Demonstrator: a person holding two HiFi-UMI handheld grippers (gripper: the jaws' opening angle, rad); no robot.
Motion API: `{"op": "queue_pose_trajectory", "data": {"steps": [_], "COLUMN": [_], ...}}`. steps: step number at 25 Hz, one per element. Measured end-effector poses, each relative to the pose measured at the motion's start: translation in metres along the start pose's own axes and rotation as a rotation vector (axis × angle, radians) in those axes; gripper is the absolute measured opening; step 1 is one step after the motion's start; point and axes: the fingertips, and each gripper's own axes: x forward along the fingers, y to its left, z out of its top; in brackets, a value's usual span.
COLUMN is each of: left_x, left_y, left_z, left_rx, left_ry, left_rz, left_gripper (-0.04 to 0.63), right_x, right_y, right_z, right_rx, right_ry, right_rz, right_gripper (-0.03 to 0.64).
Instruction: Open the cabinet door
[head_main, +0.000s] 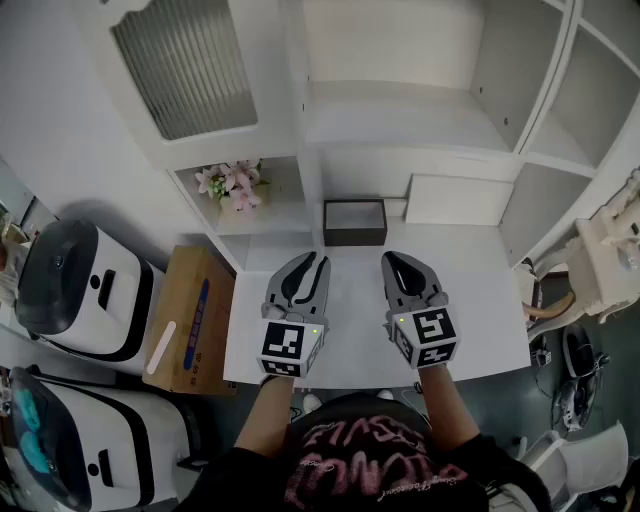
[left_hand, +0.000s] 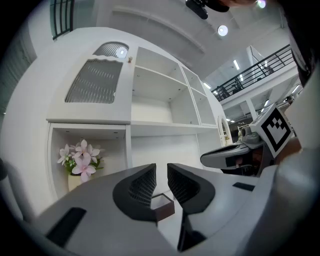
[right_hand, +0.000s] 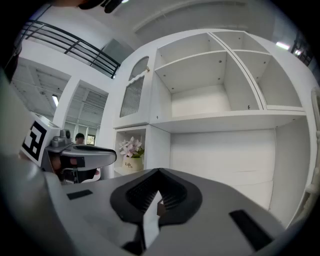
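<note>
Left tool (head_main: 313, 262): jaws slightly apart, empty, over tabletop (head_main: 480, 290) middle.
Right tool (head_main: 390, 260): jaws closed, empty.
Cabinet door (head_main: 185, 65): ribbed glass, upper left.
Dark box (head_main: 354, 222): tabletop's back edge.

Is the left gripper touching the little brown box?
Apart. In the head view, bare white desk shows between the left gripper and the brown box, which sits farther back.

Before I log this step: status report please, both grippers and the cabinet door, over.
Left hand-held gripper open, empty; right hand-held gripper shut, empty. Cabinet door closed, untouched. Dark box on desk ahead, clear of the door.
</note>
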Motion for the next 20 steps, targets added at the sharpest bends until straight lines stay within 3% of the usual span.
{"op": "queue_pose_trajectory", "data": {"steps": [20], "left_x": [-0.0003], "left_y": [-0.0004], "left_z": [0.0080], "left_rx": [0.023], "left_ry": [-0.011], "left_rz": [0.010], "left_gripper": [0.083], "right_x": [-0.0033], "right_y": [-0.0028], "right_z": [0.0036], "right_rx": [0.028], "right_ry": [-0.032], "right_rz": [-0.002], "right_gripper": [0.015]}}
